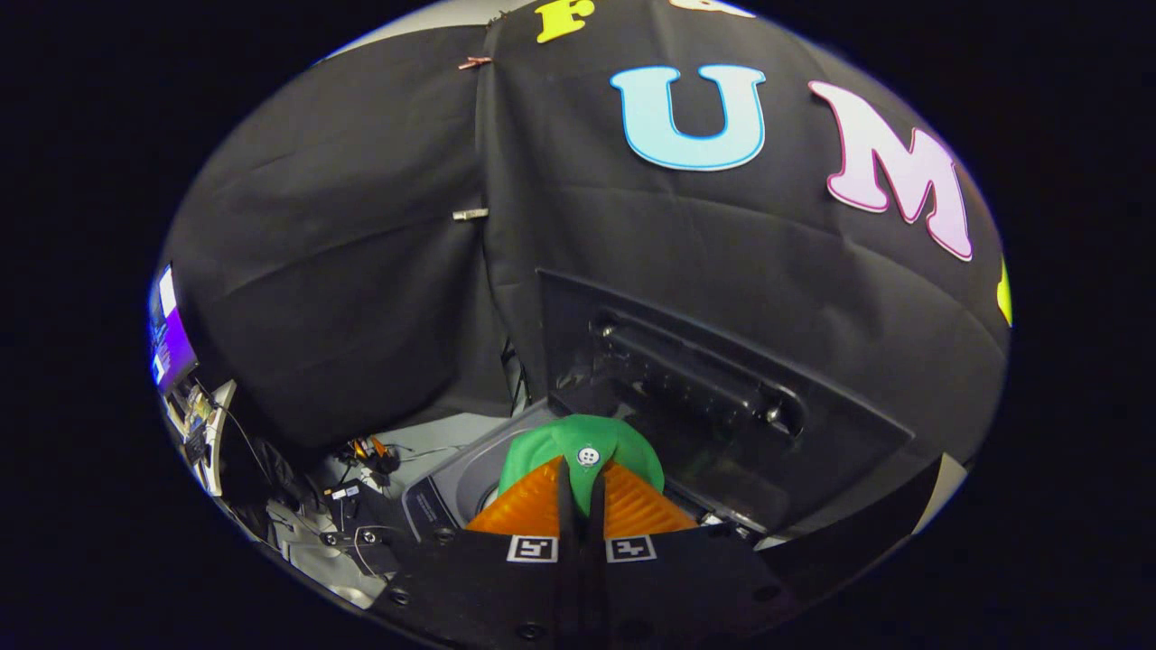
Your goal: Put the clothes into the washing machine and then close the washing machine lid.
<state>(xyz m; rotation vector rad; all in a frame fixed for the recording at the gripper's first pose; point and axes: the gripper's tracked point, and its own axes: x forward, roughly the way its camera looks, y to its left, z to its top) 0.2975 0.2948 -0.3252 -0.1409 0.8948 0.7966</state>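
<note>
Holding the green garment [578, 444] pinched in the gripper [581, 487] above the washing machine [442, 496], you have yet to drop it; the lid [722, 388] stands open.

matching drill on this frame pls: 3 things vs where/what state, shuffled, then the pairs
1. green garment
2. washing machine lid
3. gripper
4. lit screen

a. raised open, beyond the fingers
b. shut on the cloth
c. pinched between the fingers, over the machine's opening
d. off to the side by the booth wall

Pairs: 1-c, 2-a, 3-b, 4-d
</note>
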